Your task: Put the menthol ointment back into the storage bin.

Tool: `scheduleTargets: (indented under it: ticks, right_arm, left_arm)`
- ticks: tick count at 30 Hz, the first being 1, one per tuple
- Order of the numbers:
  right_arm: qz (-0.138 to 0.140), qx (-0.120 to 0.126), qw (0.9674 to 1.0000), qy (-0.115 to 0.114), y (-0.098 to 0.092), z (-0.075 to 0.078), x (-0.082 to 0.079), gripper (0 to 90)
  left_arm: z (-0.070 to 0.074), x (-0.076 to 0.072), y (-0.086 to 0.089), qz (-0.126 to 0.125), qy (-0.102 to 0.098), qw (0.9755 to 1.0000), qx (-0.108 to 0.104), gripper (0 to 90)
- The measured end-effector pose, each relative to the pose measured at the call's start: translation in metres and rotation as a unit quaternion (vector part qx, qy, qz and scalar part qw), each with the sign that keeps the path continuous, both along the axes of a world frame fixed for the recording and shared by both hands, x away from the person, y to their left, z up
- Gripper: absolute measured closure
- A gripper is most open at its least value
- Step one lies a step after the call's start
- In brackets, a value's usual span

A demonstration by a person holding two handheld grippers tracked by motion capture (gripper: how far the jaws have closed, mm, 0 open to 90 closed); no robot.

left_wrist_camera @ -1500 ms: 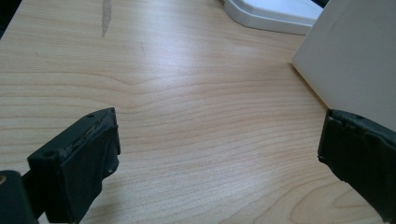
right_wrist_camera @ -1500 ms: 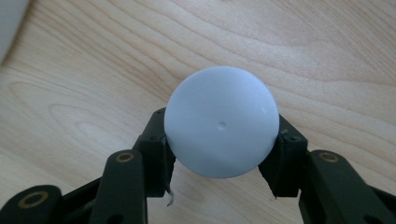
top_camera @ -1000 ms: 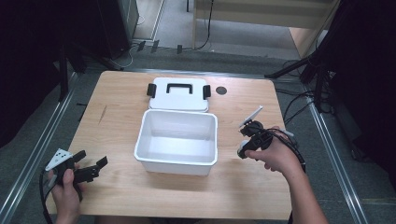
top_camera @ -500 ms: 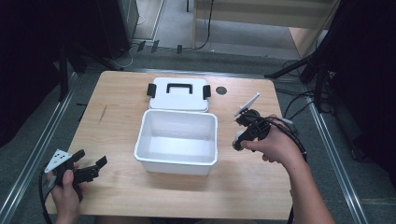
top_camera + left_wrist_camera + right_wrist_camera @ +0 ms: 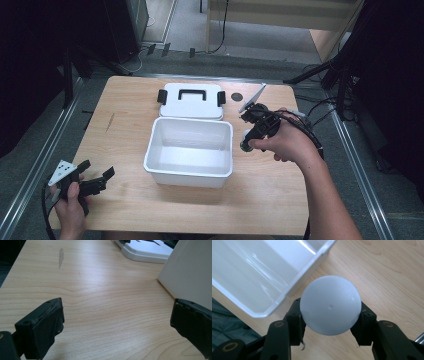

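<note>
Wooden table [image 5: 125, 125] carries a white open box [image 5: 192, 172] in the middle, and behind it, touching its far rim, lies the white lid [image 5: 192, 102] with a black handle. At the right side, the right gripper [image 5: 246, 145] hangs above the table just beside the right wall of the box. Its 2 jaws pinch a white ball [image 5: 330, 308], which sits exactly between the pads, 1 pad on each side. The ball is outside the box, close to its corner. The left gripper [image 5: 102, 180] rests near the front left corner of the table, its jaws spread wide with nothing between them.
</note>
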State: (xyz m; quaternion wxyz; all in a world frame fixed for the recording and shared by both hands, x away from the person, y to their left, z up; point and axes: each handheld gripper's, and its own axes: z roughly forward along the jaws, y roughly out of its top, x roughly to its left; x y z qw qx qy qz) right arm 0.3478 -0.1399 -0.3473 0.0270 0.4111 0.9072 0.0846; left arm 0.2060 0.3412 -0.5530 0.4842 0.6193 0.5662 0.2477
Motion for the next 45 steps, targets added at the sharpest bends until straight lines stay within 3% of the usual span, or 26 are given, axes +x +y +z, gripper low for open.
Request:
scheduleTargets:
  ticks: [7,21,35,45]
  right_arm:
    - [0.019,0.001,0.9998,-0.002,0.018,0.009,0.001,52.1]
    - [0.046,0.001,0.9989,0.001,0.045,0.011,0.001,52.1]
    - [0.087,0.006,0.9962,-0.002,0.067,-0.001,0.001,52.0]
    - [0.115,0.002,0.9933,0.003,0.076,-0.019,0.0,52.0]
  left_arm:
    - [0.0,0.0,0.0,-0.001,-0.001,1.0,-0.001,0.0]
    - [0.0,0.0,0.001,-0.001,0.0,1.0,-0.002,0.0]
    - [0.0,0.0,0.001,-0.001,0.0,1.0,-0.006,0.0]
    - [0.0,0.0,0.002,-0.001,0.0,1.0,-0.006,0.0]
